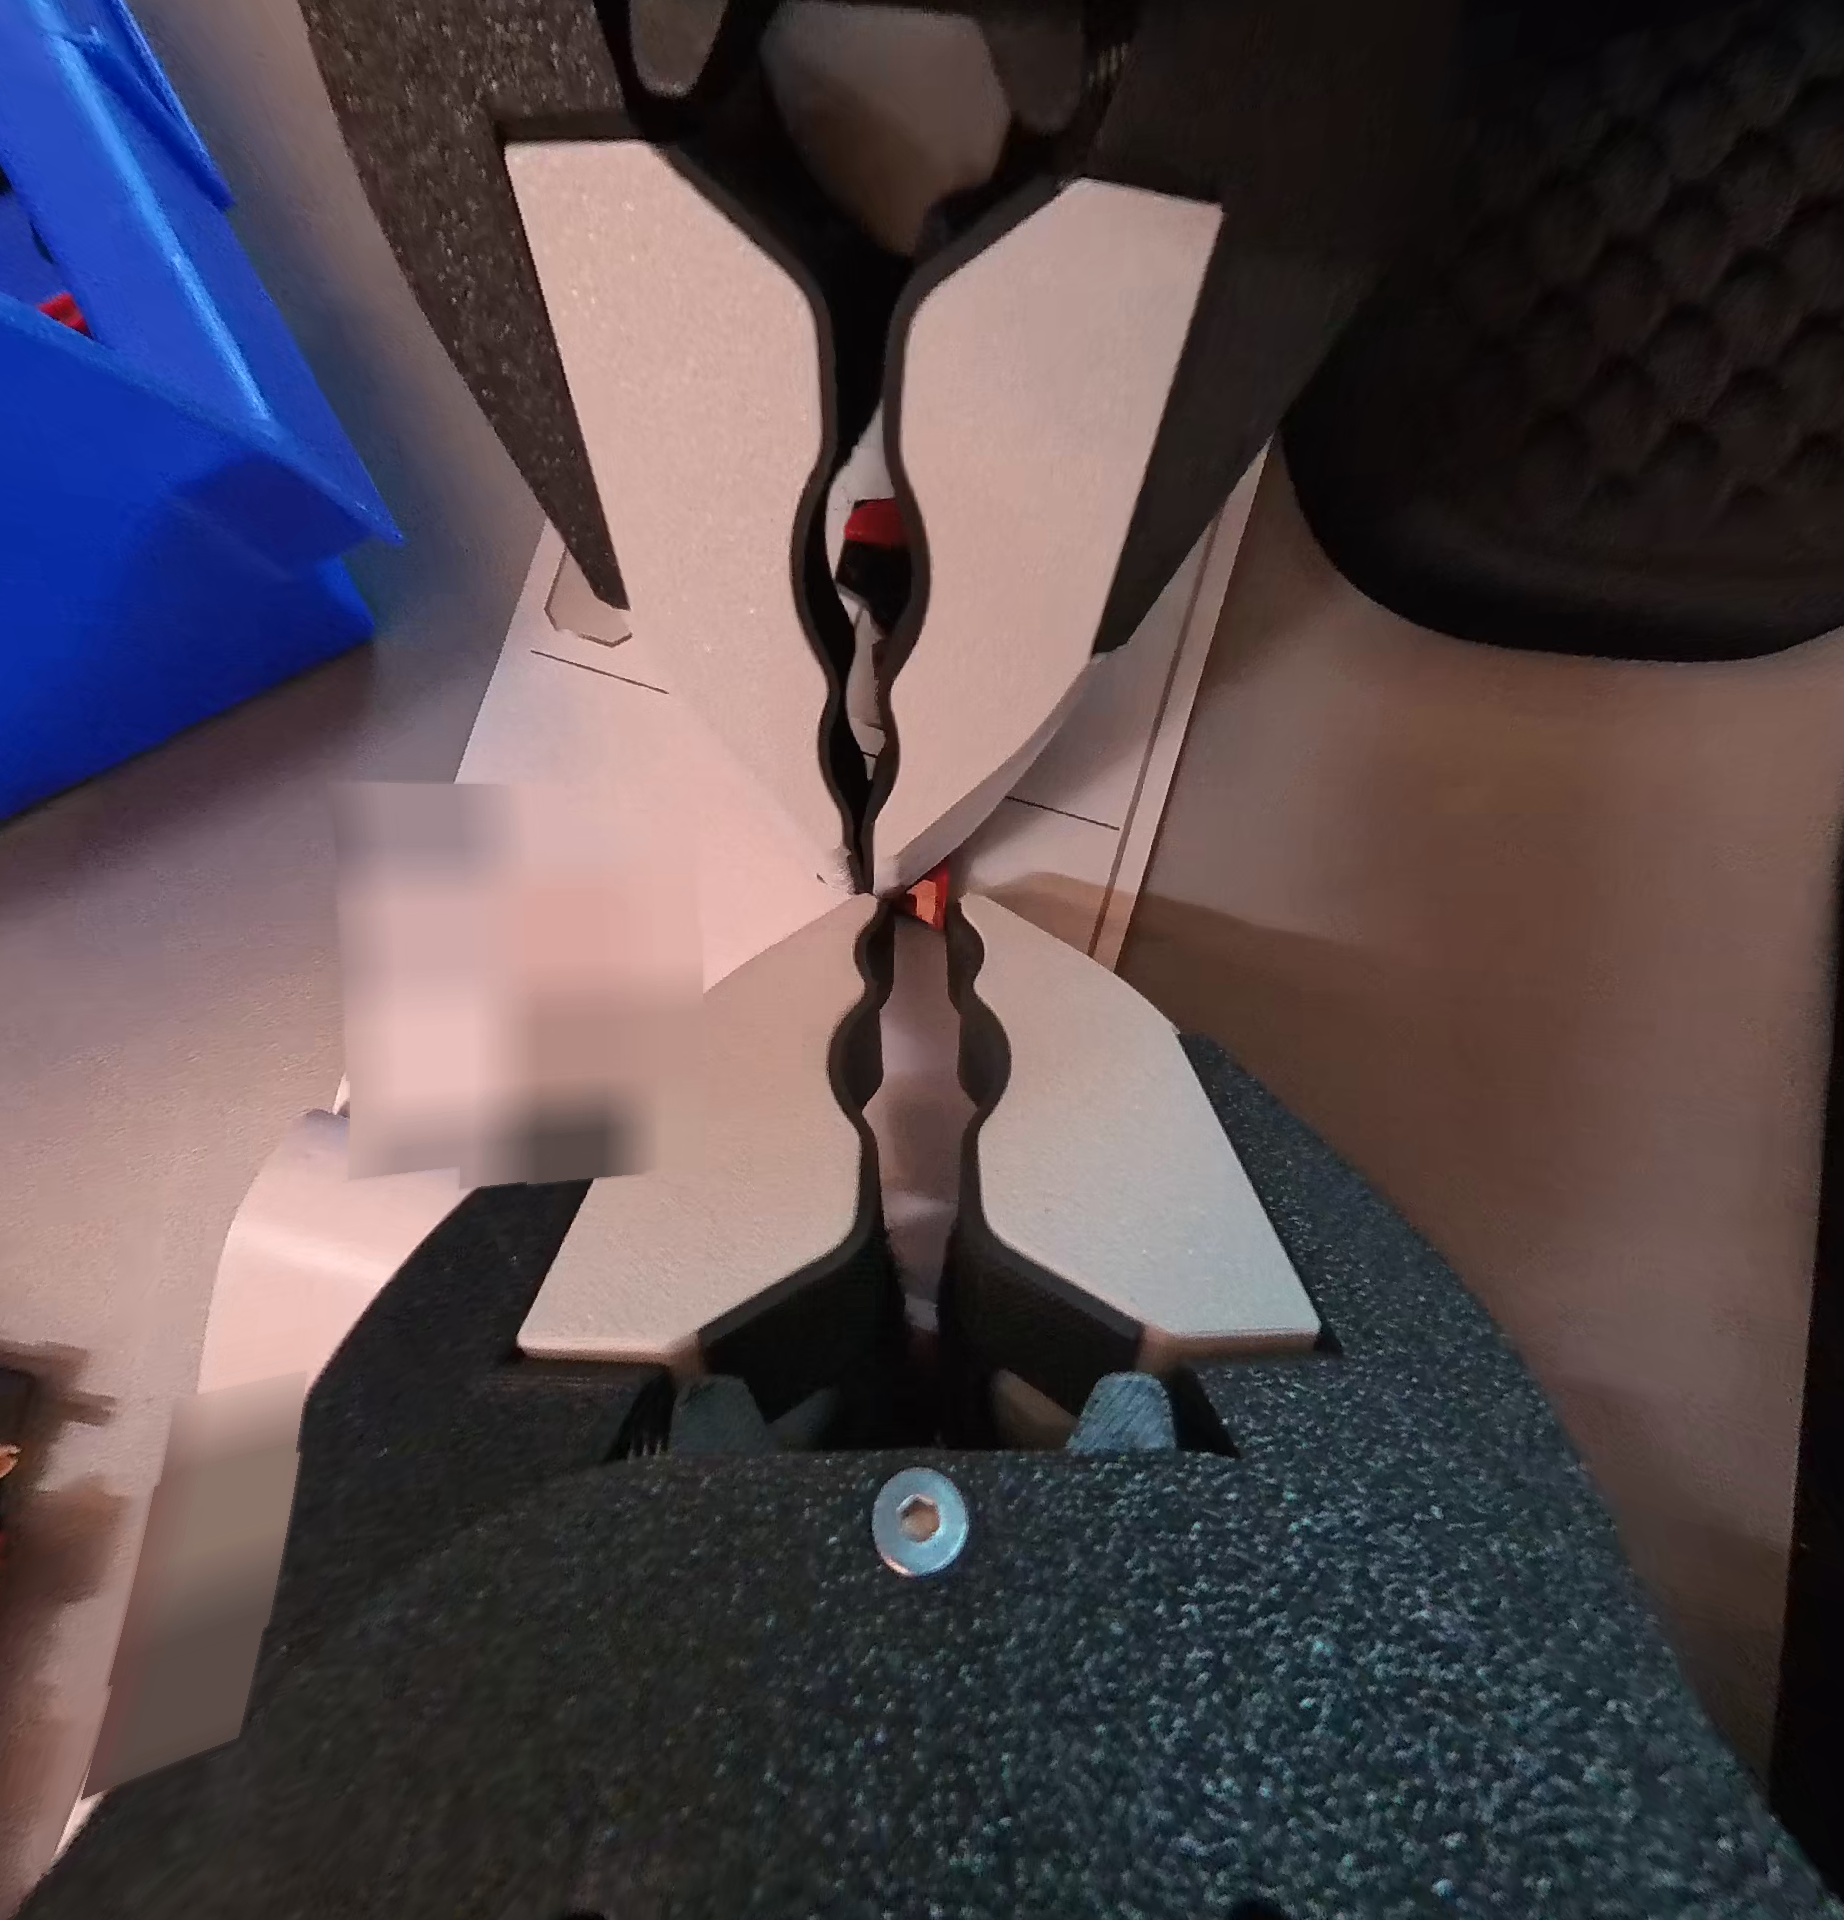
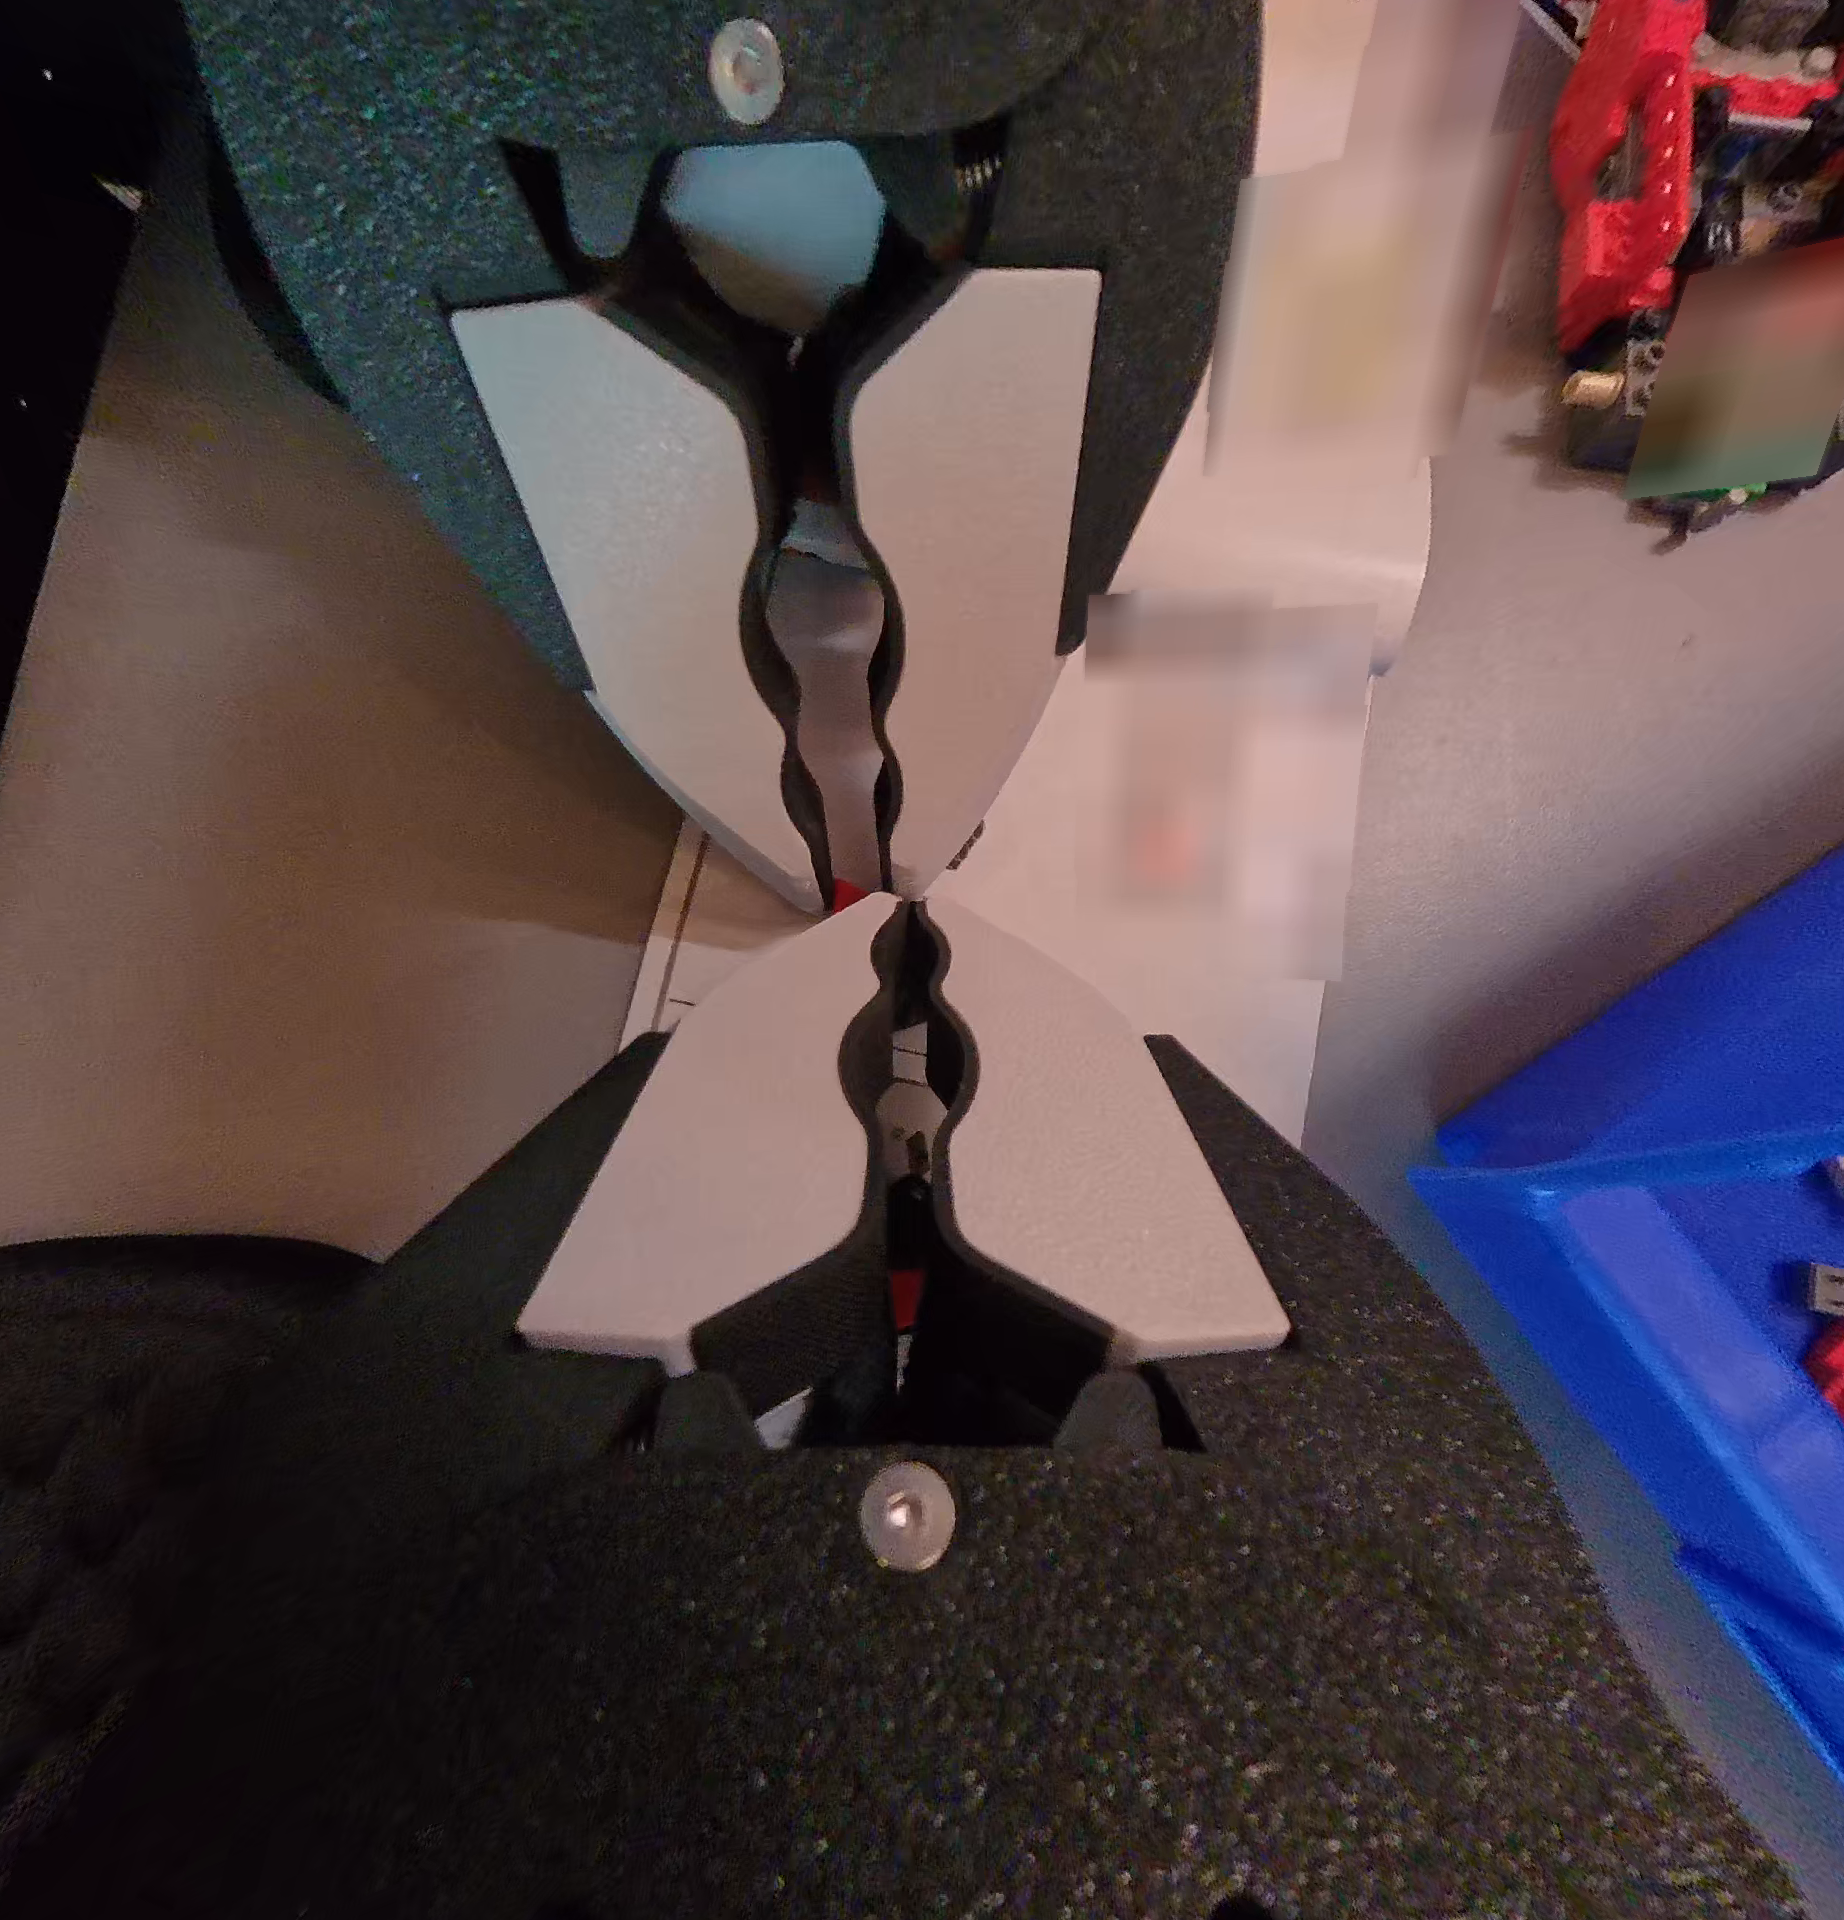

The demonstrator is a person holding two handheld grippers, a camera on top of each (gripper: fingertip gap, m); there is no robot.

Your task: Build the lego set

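Note:
My left gripper (image 1: 918, 914) is shut on a small red Lego piece (image 1: 928, 899) pinched at its fingertips. My right gripper (image 1: 864, 868) comes in from the opposite side, tip to tip with it. In the right wrist view my right gripper (image 2: 905, 912) has its fingertips pressed together, right beside the left gripper (image 2: 856, 883) and the red piece (image 2: 845, 891). I cannot tell whether the right tips pinch anything. A red and black part (image 2: 905, 1262) shows through the right fingers' gap, under them.
Both grippers hover over a white printed sheet (image 1: 585, 665) on a tan and grey tabletop. A blue bin (image 1: 118, 468) stands at the left; another blue bin (image 2: 1676, 1299) holds grey and red pieces. A partly built red model (image 2: 1624, 187) sits at the far right. A black-gloved hand (image 1: 1624, 364) holds the right gripper. The tips of both grippers are at nearly the same place.

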